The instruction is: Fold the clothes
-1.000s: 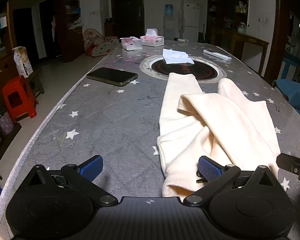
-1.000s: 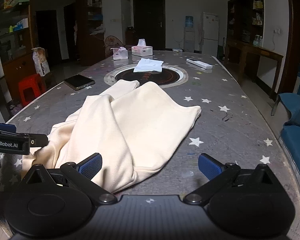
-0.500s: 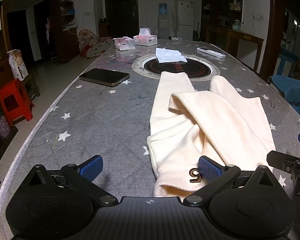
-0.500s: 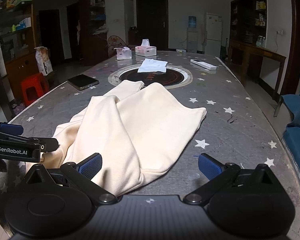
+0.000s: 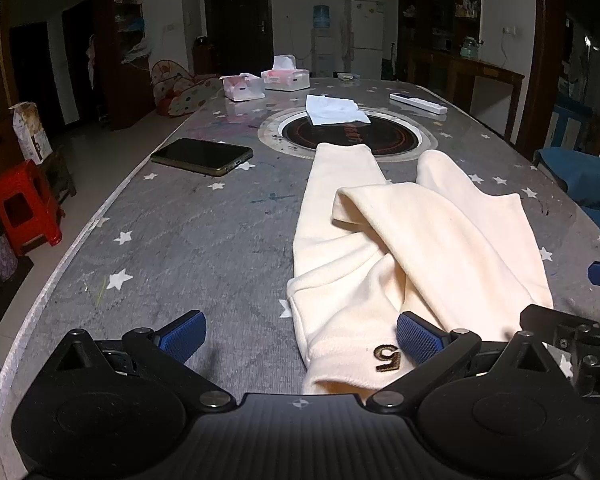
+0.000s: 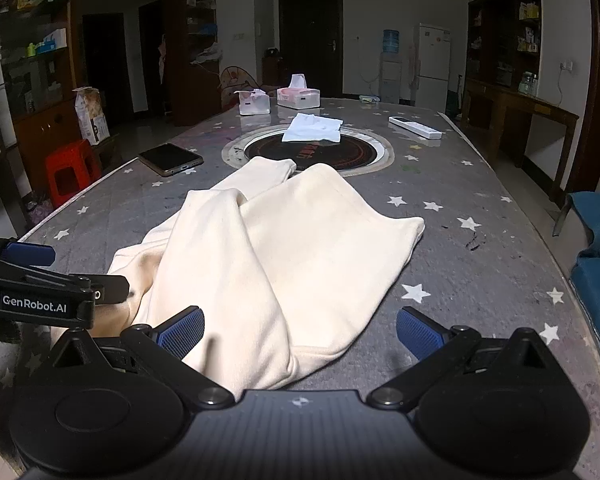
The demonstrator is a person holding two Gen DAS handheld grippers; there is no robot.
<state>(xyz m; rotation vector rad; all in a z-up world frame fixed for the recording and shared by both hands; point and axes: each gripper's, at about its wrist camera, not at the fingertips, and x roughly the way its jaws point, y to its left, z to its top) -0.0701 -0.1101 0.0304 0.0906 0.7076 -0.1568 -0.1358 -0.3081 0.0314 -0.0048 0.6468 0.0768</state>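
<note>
Both grippers have edged back toward the near hem, so an embroidered "5" now shows on the cream fleece garment [image 5: 400, 248], which lies loosely half-folded on the grey star-patterned table [image 5: 188, 240]. The left gripper [image 5: 300, 334] sits low, jaws spread wide across that hem; the right gripper [image 6: 298, 330] matches it, jaws spread.

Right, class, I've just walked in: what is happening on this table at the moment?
A person with a gripper in each hand is folding a cream garment on a starry table. The garment lies rumpled, partly folded over itself. The left gripper and the right gripper are both open at its near edge, gripping nothing yet. A phone lies further back.
</note>
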